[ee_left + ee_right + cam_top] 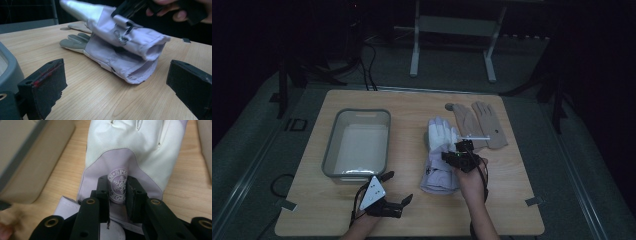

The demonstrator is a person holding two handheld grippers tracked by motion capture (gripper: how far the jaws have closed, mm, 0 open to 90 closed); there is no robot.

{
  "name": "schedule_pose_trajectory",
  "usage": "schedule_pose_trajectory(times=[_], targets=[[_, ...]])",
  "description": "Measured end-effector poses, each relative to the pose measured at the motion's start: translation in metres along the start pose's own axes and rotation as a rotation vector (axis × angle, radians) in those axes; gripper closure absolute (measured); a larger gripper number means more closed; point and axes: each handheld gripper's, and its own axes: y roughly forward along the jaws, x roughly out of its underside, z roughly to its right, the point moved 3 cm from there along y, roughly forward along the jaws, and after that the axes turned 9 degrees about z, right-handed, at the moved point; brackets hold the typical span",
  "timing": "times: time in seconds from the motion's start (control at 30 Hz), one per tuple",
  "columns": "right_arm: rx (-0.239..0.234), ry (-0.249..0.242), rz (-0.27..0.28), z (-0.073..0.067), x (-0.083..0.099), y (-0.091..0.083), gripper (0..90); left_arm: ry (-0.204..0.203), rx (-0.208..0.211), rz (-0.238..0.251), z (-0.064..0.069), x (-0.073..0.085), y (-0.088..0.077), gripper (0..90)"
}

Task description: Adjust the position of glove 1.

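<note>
High view: wooden board in the centre of the frame, grey bin on its left half, empty. Two pairs of gloves lie on the right half: a white-and-lilac pair at centre right and a beige pair just above and right of it, flat on the board. The lilac pair is stacked, one glove on the other, cuffs toward the bottom of the frame, probably so the pair can be taken in one pinch.

Right gripper sits over the cuff half of the upper lilac glove. Right gripper view: its jaws stand narrow, a fold of lilac fabric with the round snowflake badge pinched up between the pads. I read this as a grip on the upper glove; whether the lower one is caught too, cannot tell.

Left gripper view: the upper glove is lifted at the cuff while the lower one lies on the board, so the pinch appears to have only the top layer.

Left gripper at lower left of the high view, jaws spread wide, nothing between them, resting by the bin's near corner. Likely held back as standby, facing the open cuffs.

The bin beside the gloves suggests it is the destination.
</note>
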Motion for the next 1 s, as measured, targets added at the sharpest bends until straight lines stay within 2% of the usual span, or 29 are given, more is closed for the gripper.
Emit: schedule_pose_trajectory(times=[0.17,0.2,0.37,0.4,0.47,0.6,0.73,0.77,0.8,0.83,0.87,0.9,1.0], targets=[[0.019,0.019,-0.02,0.0,0.006,0.016,73.0,-0.001,0.001,0.001,0.0,0.0,0.0,2.8],[0.029,0.008,-0.023,-0.002,0.008,0.023,71.9,0.0,0.001,-0.001,0.0,0.0,0.0,2.8],[0.037,0.005,-0.023,-0.007,0.01,0.032,71.1,0.0,0.003,-0.002,0.0,0.0,0.0,2.8],[0.048,-0.01,-0.028,-0.009,0.013,0.038,68.8,0.001,0.003,-0.002,0.0,0.0,0.0,2.8],[0.048,-0.011,-0.022,-0.01,0.014,0.04,66.0,-0.001,0.002,-0.001,0.0,0.0,0.0,2.8],[0.018,0.009,-0.004,-0.007,0.008,0.032,59.9,-0.002,-0.005,-0.005,0.0,0.0,0.0,2.8],[-0.024,-0.033,0.045,-0.008,0.0,0.019,41.7,0.008,-0.016,-0.032,0.001,0.0,0.002,2.8],[-0.024,-0.033,0.045,-0.008,0.0,0.019,41.7,0.008,-0.016,-0.032,0.001,0.0,0.002,2.8],[-0.048,-0.038,0.061,-0.007,-0.004,0.012,30.2,0.016,-0.025,-0.04,0.001,0.0,0.002,2.8],[-0.048,-0.038,0.061,-0.007,-0.004,0.012,30.2,0.016,-0.025,-0.04,0.001,0.0,0.002,2.8],[-0.063,-0.034,0.065,-0.006,-0.006,0.01,25.7,0.014,-0.031,-0.05,0.001,0.0,0.002,2.8],[-0.077,-0.028,0.094,-0.002,-0.009,0.001,20.2,0.01,-0.037,-0.051,0.001,0.0,0.001,2.8],[-0.091,-0.039,0.096,0.003,-0.011,-0.008,17.9,0.021,-0.049,-0.056,0.001,0.0,0.001,2.8]])
